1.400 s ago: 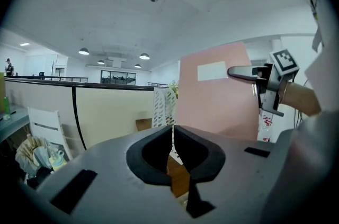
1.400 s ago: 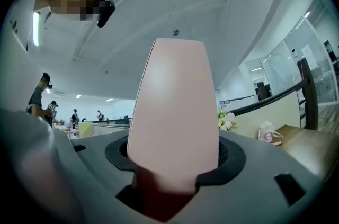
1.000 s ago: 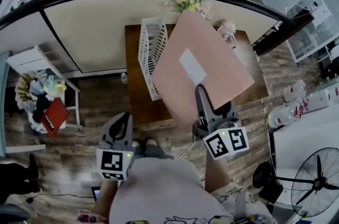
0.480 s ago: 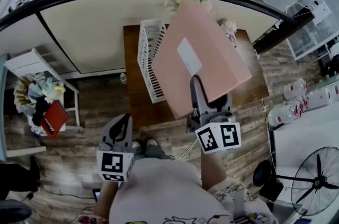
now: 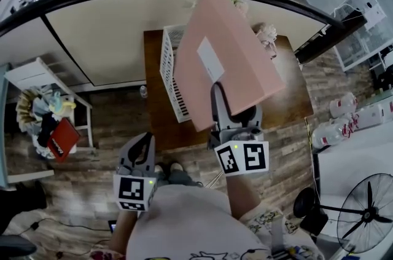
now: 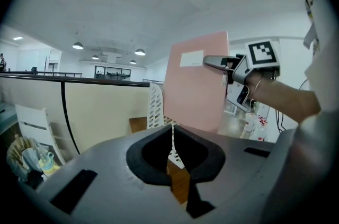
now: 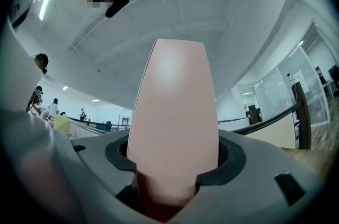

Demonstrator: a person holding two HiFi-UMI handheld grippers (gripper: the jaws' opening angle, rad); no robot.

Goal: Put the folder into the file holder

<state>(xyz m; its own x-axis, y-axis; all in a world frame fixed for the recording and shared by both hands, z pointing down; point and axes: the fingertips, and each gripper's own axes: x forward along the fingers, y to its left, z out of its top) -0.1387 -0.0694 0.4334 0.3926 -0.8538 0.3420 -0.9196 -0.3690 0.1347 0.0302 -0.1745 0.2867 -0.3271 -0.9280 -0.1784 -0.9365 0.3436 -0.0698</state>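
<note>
Wooden table [image 5: 288, 99], head view: your right gripper [image 5: 218, 96] has swung the pink folder [image 5: 227, 62] steeper, partly above the white file holder [image 5: 172, 68]; insertion looks near. Left gripper view: left gripper [image 6: 172, 137] closed, empty. Right gripper view: jaws clamp the folder's edge.

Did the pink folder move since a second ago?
Yes. The pink folder has shifted left, covering more of the white file holder, which has stayed put.

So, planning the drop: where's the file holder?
Head view: the file holder stands on the table's left side, partly behind the folder held in the right gripper.
</note>
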